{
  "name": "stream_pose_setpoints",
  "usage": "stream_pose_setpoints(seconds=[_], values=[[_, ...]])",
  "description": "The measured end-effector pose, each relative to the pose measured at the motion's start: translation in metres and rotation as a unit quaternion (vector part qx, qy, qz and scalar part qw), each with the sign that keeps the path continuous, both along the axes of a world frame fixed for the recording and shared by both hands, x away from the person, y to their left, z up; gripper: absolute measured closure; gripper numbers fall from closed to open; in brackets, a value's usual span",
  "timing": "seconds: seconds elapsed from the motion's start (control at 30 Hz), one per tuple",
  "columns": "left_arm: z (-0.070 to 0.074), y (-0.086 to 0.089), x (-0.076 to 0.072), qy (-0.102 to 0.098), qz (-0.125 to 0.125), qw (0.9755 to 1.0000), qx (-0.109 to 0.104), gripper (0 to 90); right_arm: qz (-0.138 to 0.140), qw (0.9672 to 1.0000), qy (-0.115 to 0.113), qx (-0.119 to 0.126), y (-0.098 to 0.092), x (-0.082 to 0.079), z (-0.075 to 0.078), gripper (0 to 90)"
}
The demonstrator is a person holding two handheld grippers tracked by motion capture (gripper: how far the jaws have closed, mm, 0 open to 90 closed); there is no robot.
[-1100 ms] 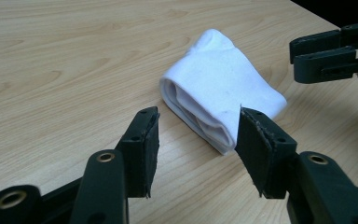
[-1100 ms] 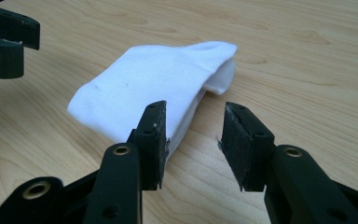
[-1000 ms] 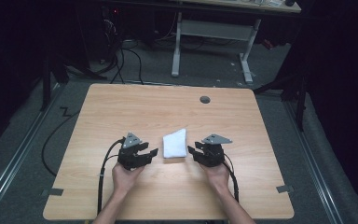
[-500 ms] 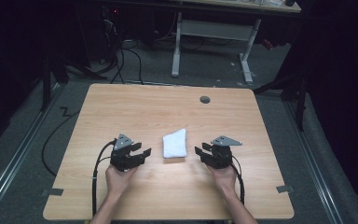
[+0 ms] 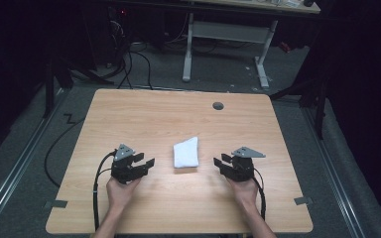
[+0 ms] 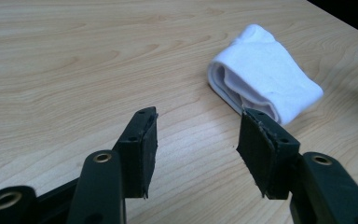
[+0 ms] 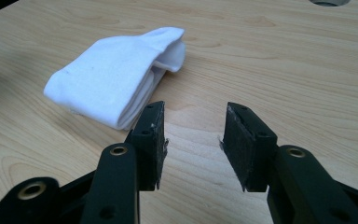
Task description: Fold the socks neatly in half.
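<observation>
White folded cloth [image 5: 186, 152] lies on our pale wooden desk [image 5: 154, 114] between both tongs. Our left tongs [image 5: 149, 163] and right tongs [image 5: 218, 162] gape apart, holding nothing.

Between our left gripper [image 5: 148, 163] and right gripper [image 5: 219, 162], both open-jawed, only the folded white cloth [image 5: 186, 152] lies in the way; bare table [image 5: 144, 119] runs clear ahead of each, up to the far grommet hole [image 5: 218, 105].
</observation>
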State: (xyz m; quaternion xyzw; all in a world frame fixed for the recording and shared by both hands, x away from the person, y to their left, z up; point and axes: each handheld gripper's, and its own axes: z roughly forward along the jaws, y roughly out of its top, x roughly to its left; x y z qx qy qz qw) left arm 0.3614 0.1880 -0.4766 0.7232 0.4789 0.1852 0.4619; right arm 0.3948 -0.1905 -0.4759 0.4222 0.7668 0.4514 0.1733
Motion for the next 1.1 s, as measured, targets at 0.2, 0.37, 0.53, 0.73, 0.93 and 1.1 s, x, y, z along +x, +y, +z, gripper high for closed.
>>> stream_pose_setpoints(seconds=[0.2, 0.37, 0.53, 0.73, 0.93, 1.1], values=[[-0.004, 0.007, -0.001, 0.005, 0.009, 0.9999, -0.001, 47.1, -0.010, 0.9999, 0.003, -0.001, -0.009, -0.002, -0.003, 58.1], [-0.007, 0.010, -0.001, 0.008, 0.015, 0.9998, 0.008, 46.6, -0.018, 0.9998, 0.005, -0.006, -0.016, -0.003, -0.006, 58.0], [-0.011, 0.013, -0.001, 0.014, 0.021, 0.9997, 0.008, 46.3, -0.024, 0.9996, 0.008, -0.010, -0.021, -0.004, -0.008, 57.6], [-0.016, 0.018, 0.001, 0.022, 0.025, 0.9994, 0.009, 45.6, -0.031, 0.9992, 0.002, -0.024, -0.025, -0.005, -0.010, 57.4], [-0.021, 0.023, 0.003, 0.028, 0.037, 0.9987, 0.019, 44.6, -0.045, 0.9986, 0.011, -0.027, -0.034, -0.006, -0.018, 57.5], [-0.026, 0.025, 0.004, 0.036, 0.046, 0.9978, 0.030, 43.6, -0.055, 0.9976, 0.017, -0.039, -0.039, -0.005, -0.021, 57.5]])
